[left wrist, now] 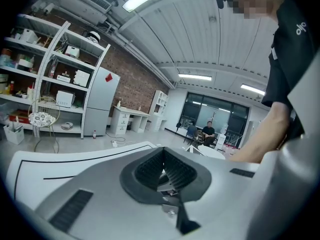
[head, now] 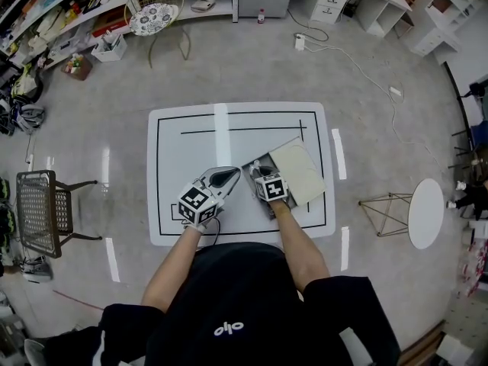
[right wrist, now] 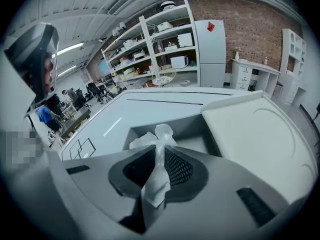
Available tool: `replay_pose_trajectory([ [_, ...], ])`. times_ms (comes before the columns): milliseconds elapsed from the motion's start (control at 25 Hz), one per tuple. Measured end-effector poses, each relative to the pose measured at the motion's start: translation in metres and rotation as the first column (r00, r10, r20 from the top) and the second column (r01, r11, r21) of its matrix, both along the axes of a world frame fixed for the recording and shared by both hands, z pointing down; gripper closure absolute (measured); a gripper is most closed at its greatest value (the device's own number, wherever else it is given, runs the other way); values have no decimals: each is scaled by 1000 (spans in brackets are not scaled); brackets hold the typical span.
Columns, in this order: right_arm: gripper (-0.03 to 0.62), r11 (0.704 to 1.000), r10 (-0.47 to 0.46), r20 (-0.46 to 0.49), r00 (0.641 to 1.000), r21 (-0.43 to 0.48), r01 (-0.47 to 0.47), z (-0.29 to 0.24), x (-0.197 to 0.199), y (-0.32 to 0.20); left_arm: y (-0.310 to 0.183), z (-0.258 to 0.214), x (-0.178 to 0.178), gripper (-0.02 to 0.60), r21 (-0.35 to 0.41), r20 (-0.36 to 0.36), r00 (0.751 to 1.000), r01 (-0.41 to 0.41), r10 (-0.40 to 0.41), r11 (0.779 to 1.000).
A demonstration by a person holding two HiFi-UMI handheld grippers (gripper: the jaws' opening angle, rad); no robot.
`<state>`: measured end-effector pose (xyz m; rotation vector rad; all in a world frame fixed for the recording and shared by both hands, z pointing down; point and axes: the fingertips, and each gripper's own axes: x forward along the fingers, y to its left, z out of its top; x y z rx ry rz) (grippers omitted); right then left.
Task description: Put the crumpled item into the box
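In the right gripper view my right gripper (right wrist: 156,145) is shut on a crumpled white paper (right wrist: 160,133), whose top pokes out past the tips. It hangs just over the open grey box (right wrist: 202,143), whose lid (right wrist: 255,134) is laid back to the right. In the head view the right gripper (head: 258,171) points into the box (head: 263,161) near the table's front right, beside the pale lid (head: 299,172). My left gripper (head: 232,175) sits just left of the box with its jaws together and nothing between them; its own view shows the left gripper (left wrist: 162,154) over the white table (left wrist: 60,159).
The white table (head: 191,143) carries black outline markings. On the floor a mesh chair (head: 38,212) stands to the left, a round white side table (head: 425,213) and a wire frame (head: 389,203) to the right. Shelves (head: 69,14) line the far wall.
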<state>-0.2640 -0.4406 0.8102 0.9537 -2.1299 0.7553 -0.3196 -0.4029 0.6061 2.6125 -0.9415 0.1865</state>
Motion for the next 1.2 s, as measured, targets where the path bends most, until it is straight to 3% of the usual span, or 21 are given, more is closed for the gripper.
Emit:
replay_pose_trajectory([
  [360,462,1000,3,8,1000,-3,-3,-11,4,5,5,-4,3,574,8,4,1000,-7,7,1000],
  [840,459,993,41,69,997,110,-49,-68,26,14,4,-21,15,574,50,-4,1000,-21,21,999],
  [1200,470,960,89,136,987,250,-121,-141,58,16,-3,-43,37,574,97,-15,998,-53,55,994],
])
